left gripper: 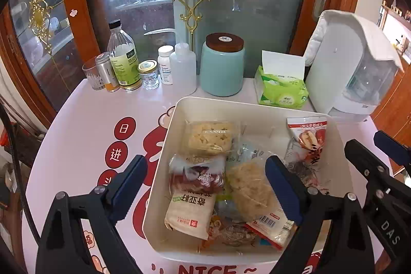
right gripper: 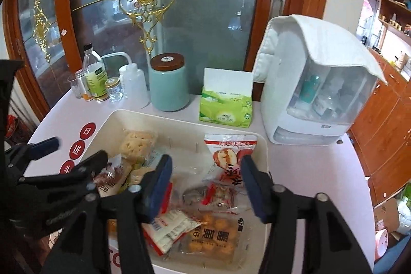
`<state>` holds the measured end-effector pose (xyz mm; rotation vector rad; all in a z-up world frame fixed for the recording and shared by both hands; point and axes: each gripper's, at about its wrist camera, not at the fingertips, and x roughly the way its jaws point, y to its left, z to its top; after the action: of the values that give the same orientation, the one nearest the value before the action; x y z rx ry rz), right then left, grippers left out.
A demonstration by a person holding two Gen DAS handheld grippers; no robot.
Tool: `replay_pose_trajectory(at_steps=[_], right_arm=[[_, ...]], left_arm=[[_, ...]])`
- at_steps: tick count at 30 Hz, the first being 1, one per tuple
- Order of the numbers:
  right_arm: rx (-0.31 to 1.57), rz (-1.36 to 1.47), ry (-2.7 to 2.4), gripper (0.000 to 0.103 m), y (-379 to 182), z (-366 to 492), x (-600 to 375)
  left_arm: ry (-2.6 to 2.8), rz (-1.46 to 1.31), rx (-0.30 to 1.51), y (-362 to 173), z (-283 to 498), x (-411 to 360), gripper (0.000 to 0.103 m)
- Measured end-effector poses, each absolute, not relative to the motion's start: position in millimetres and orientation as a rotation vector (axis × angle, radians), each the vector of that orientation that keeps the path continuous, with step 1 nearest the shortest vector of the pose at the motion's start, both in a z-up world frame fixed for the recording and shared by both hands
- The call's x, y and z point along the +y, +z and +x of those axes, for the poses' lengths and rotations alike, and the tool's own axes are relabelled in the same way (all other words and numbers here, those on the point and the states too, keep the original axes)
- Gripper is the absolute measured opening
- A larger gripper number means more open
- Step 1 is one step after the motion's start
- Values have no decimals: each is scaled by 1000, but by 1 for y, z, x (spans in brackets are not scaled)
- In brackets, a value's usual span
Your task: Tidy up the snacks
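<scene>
A cream bin [left gripper: 231, 107] [right gripper: 179, 117] on the pink table holds several snack packets. Among them are a pale crispy bar [left gripper: 210, 138], a white packet with green print [left gripper: 190, 212], a round crispy cake [left gripper: 249, 189] and a red date packet [left gripper: 308, 135] [right gripper: 228, 156]. My left gripper [left gripper: 205, 184] is wide open with nothing held; it straddles the bin's left wall, one finger over the table and one over the snacks. My right gripper [right gripper: 205, 184] hangs open over the bin's right half, above small wrapped sweets, and its pads touch nothing. A packet of orange balls [right gripper: 213, 235] lies at the bin's near end.
Behind the bin stand a teal jar [left gripper: 222, 68], a green tissue pack [left gripper: 282, 89], a cloth-draped white cabinet [left gripper: 352, 68] and several bottles [left gripper: 123, 60]. A glass door with a wooden frame closes off the back. The table edge curves away on the left and right.
</scene>
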<state>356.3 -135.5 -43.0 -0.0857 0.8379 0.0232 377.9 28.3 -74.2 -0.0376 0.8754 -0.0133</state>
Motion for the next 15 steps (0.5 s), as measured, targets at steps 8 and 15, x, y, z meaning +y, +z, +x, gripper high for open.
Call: replay_pose_trajectory(at_steps=[8,15], right_arm=[[855,-55,18,60,-39,344,-137],[868,12,31,60,-30,317,-144]], left_arm=[[23,-35,906,-66,360,36,92],[22,-26,860,-40,320,39,92]])
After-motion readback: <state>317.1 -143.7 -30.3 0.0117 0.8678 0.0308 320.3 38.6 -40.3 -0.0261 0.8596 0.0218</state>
